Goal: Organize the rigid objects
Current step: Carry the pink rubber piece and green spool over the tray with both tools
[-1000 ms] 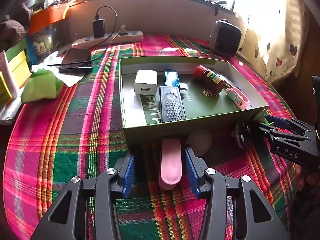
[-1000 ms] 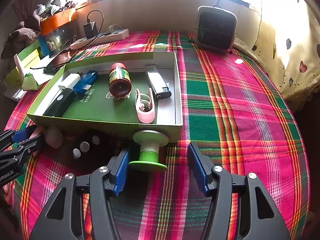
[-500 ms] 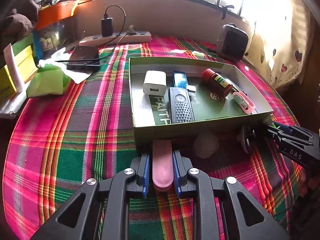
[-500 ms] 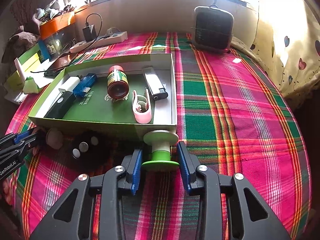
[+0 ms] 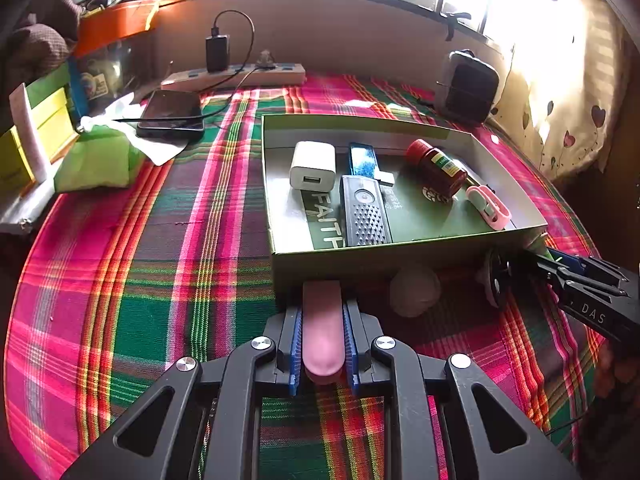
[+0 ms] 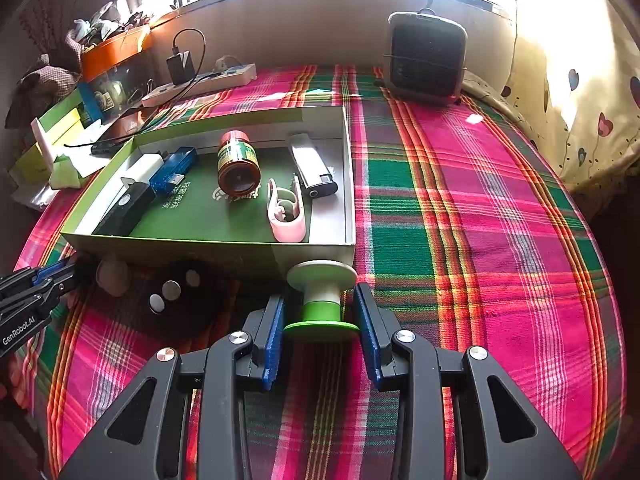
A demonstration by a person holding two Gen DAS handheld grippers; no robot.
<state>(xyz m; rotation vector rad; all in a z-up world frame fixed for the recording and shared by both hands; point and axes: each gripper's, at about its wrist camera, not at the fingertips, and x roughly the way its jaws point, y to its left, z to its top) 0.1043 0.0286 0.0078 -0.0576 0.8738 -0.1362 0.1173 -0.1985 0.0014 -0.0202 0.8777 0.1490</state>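
My left gripper [image 5: 322, 344] is shut on a long pink rounded object [image 5: 322, 332] just in front of the green box's near wall [image 5: 360, 260]. My right gripper [image 6: 319, 320] is shut on a green and white spool [image 6: 322, 300] at the box's near right corner [image 6: 312, 254]. The box holds a white charger [image 5: 313, 165], a blue USB stick [image 5: 363, 160], a black remote [image 5: 365, 216], a red-capped bottle [image 5: 436, 166], a pink clip [image 5: 490, 206] and a lighter [image 6: 313, 165].
A pale round ball [image 5: 414, 290] and a black object with silver buttons [image 6: 176, 296] lie on the plaid cloth before the box. A phone [image 5: 170, 114], power strip [image 5: 234, 78], green cloth [image 5: 94, 162] and clutter sit at the left. A dark fan [image 6: 426, 58] stands behind.
Both grippers have closed: the left on the pink object, the right on the green and white spool. Both have shifted slightly forward toward the box.
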